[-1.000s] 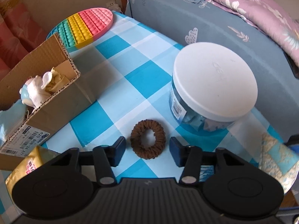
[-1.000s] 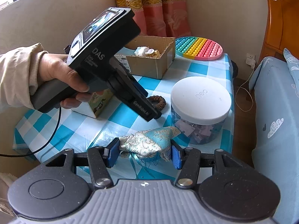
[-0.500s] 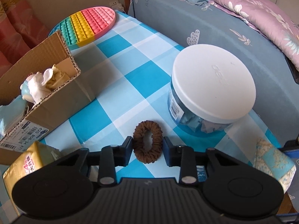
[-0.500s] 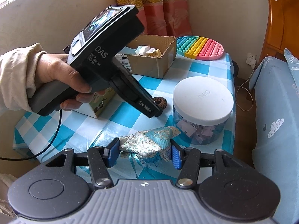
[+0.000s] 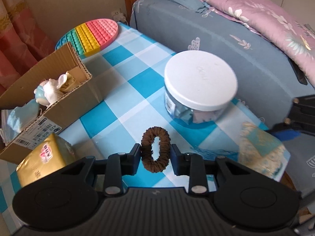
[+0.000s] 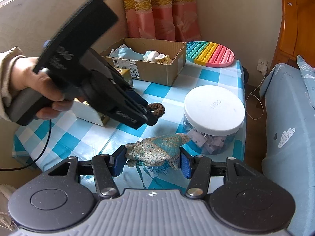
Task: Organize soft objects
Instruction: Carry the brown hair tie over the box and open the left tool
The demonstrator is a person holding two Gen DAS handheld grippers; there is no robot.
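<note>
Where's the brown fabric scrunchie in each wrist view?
Left wrist: the brown fabric scrunchie is bottom centre, squeezed into an oval between the left gripper's closing jaws, standing on edge.
Right wrist: left of centre, poking out of the left gripper's tip, above the checked cloth.
Shared landmark: the clear jar with the white round lid, to the scrunchie's right in both views.

left tongs (image 6: 146, 116) motion-blurred, hair tie (image 6: 157, 108) half hidden behind them
</note>
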